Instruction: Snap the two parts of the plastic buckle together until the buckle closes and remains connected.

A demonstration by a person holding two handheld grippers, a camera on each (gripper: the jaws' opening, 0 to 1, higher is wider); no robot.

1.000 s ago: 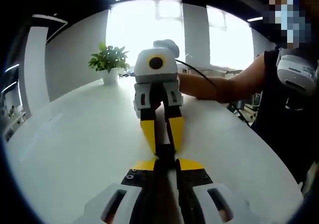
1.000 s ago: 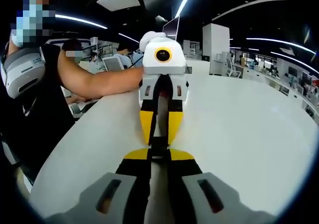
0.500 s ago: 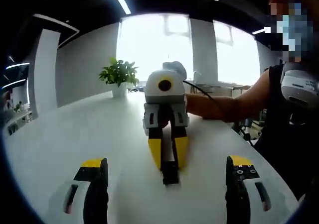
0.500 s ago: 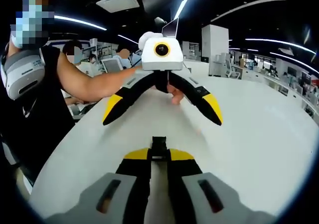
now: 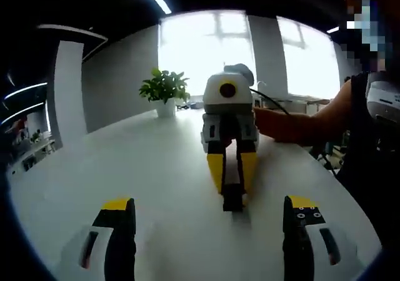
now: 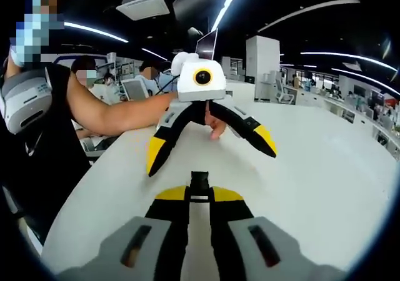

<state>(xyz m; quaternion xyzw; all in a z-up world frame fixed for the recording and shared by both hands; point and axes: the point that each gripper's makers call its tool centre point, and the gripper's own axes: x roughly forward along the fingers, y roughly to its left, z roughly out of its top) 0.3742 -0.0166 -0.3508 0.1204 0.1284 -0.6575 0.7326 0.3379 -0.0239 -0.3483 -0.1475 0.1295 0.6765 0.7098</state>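
A small black plastic buckle (image 6: 199, 182) sticks out from the yellow tips of my right gripper (image 6: 199, 193), which is shut on it just above the white table. From the left gripper view the same buckle (image 5: 232, 200) hangs at the tip of the right gripper (image 5: 232, 188), facing me. My left gripper (image 5: 209, 205) is open, its jaws spread wide to either side and apart from the buckle. In the right gripper view the left gripper (image 6: 211, 156) stands a short way beyond the buckle. Whether the black piece is both halves joined is too small to tell.
The white table (image 5: 94, 168) spreads wide under both grippers. A potted plant (image 5: 164, 88) stands at its far edge by the bright window. A person's arm (image 5: 300, 125) reaches in from the right of the left gripper view. Other people and office desks (image 6: 134, 84) lie behind.
My left gripper, shut on the buckle a second ago, has opened wide, let go and drawn back a little. The right gripper has stayed shut on the buckle.
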